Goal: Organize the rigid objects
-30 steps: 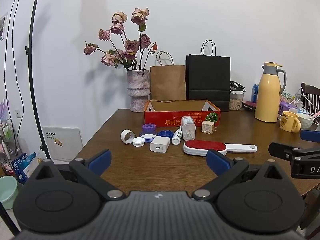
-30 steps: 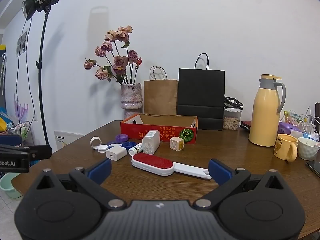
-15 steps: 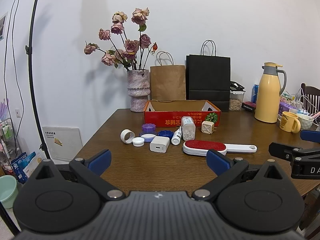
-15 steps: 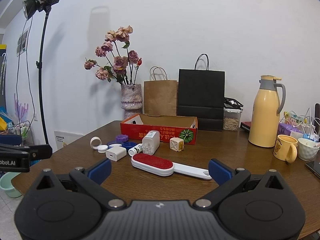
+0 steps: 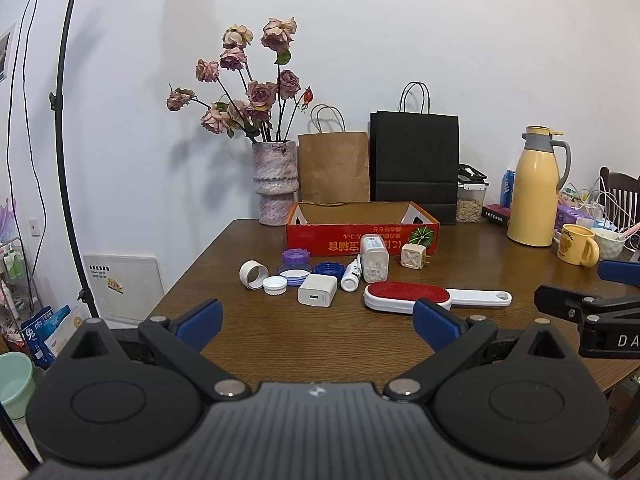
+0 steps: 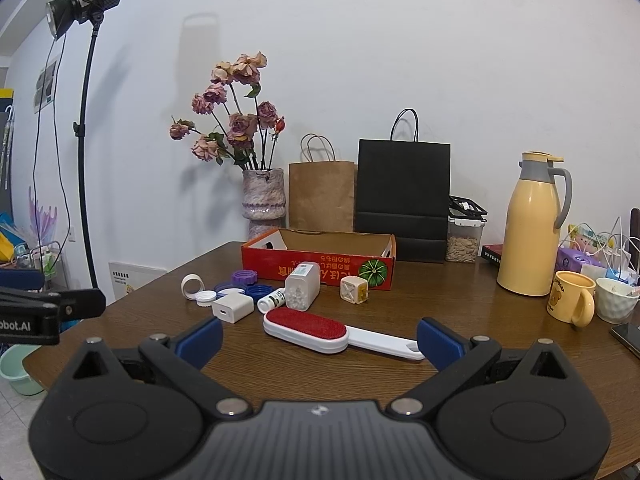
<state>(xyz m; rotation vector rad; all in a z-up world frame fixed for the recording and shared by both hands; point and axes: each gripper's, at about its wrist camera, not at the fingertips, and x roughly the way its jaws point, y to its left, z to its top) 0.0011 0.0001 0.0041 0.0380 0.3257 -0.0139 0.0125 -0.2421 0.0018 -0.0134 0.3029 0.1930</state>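
Nothing moved, left tool (image 5: pixel 316 322) level, spread wide

Lint brush (image 5: pixel 408 297) right of charger (image 5: pixel 317 289), box (image 5: pixel 362 236) behind, on table (image 5: pixel 320 344)

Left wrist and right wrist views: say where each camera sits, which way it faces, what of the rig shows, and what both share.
Left wrist view: sits on the left hand-held gripper, facing across the brown wooden table toward the white wall; its open blue-padded fingers frame the bottom, and the right hand-held gripper shows at the right edge.
Right wrist view: sits on the right hand-held gripper, facing the same way from further right; its open fingers show, the left one at the left edge.
Shared: the red-and-white lint brush and the red cardboard box.
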